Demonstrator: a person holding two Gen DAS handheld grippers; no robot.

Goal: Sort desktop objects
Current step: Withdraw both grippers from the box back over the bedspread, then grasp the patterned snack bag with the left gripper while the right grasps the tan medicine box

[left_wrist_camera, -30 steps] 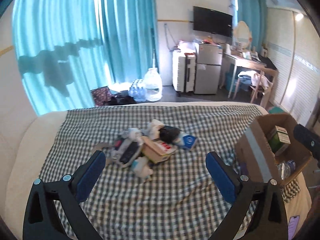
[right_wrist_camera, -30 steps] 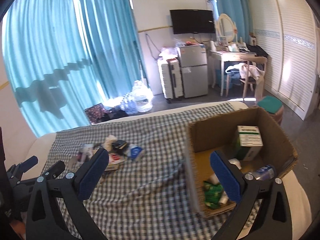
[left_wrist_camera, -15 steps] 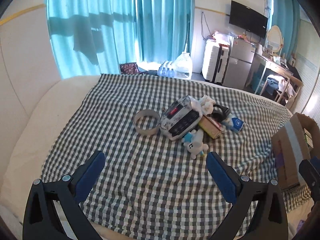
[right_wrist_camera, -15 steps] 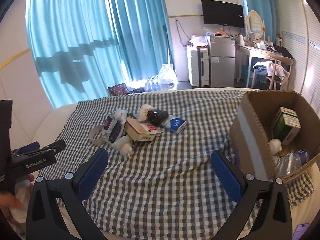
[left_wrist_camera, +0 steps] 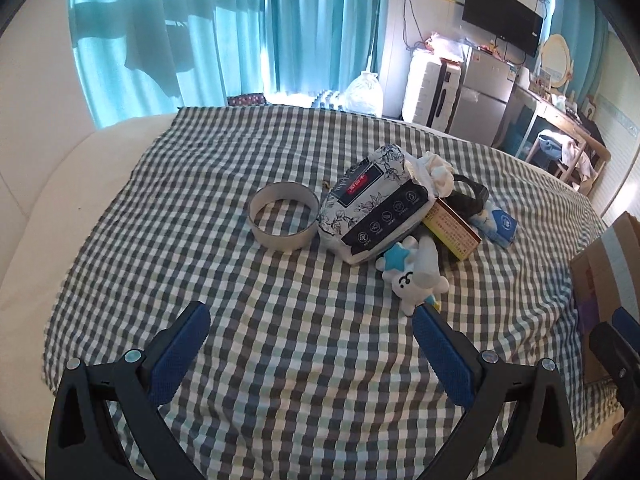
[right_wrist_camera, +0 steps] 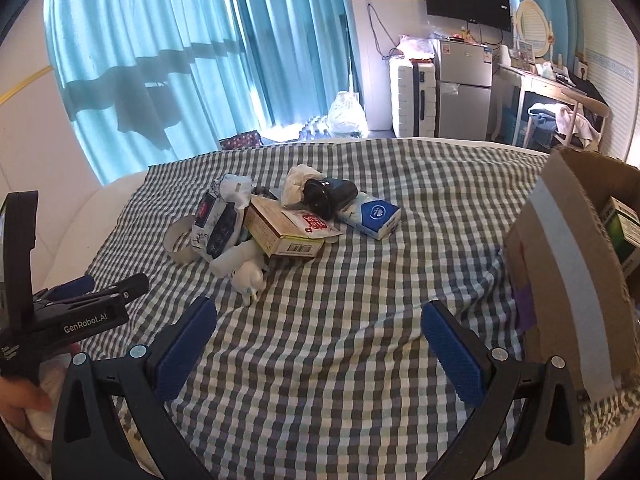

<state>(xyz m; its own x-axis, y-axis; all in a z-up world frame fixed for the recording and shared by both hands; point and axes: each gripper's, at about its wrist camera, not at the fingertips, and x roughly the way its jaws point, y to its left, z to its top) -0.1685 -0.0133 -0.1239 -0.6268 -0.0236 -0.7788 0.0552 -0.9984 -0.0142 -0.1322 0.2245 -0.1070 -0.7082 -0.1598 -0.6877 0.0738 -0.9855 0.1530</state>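
Observation:
A heap of small objects lies mid-bed on the checked cloth [left_wrist_camera: 304,352]: a tape ring [left_wrist_camera: 283,215], a floral wet-wipes pack [left_wrist_camera: 372,206], a white plush toy [left_wrist_camera: 416,276], a tan carton [right_wrist_camera: 280,232], a black pouch [right_wrist_camera: 328,192] and a blue tissue pack [right_wrist_camera: 374,216]. My left gripper [left_wrist_camera: 310,322] stands open just short of the plush toy, holding nothing. My right gripper [right_wrist_camera: 320,316] is open too, nearer the cardboard box [right_wrist_camera: 572,248] at the right, which holds a green carton [right_wrist_camera: 624,228].
The white mattress edge [left_wrist_camera: 60,184] shows at the left. Teal curtains [left_wrist_camera: 224,28], water bottles [right_wrist_camera: 346,116], a suitcase [right_wrist_camera: 412,96], a small fridge [right_wrist_camera: 464,88] and a desk with a chair [right_wrist_camera: 560,116] stand beyond the bed. A hand [right_wrist_camera: 20,400] holds the left gripper.
Both grippers have swung left and closer to the heap, which now looks larger. The cardboard box has slid toward the right edge of each view. Both stay open.

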